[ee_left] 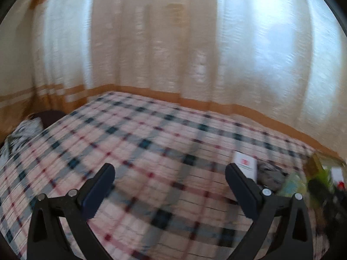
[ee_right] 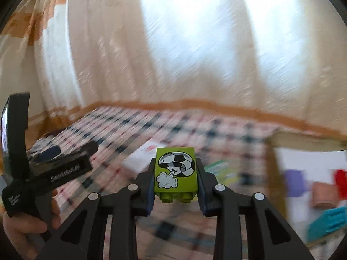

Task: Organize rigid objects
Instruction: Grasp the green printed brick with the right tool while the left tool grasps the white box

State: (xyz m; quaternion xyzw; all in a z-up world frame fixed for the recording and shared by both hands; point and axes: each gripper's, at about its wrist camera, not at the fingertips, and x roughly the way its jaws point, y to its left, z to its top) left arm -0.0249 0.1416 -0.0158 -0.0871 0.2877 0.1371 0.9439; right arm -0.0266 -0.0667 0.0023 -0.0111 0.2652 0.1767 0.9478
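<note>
The right gripper (ee_right: 175,173) pinches a green brick (ee_right: 175,171) above the checked bed (ee_left: 141,143), well short of the box (ee_right: 303,173) at its right edge. The left gripper (ee_left: 170,186) hangs spread, empty. A quick swing could twist the brick loose

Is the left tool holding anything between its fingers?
No. The left tool stands wide open, with only the plaid cloth showing between its fingers.
</note>
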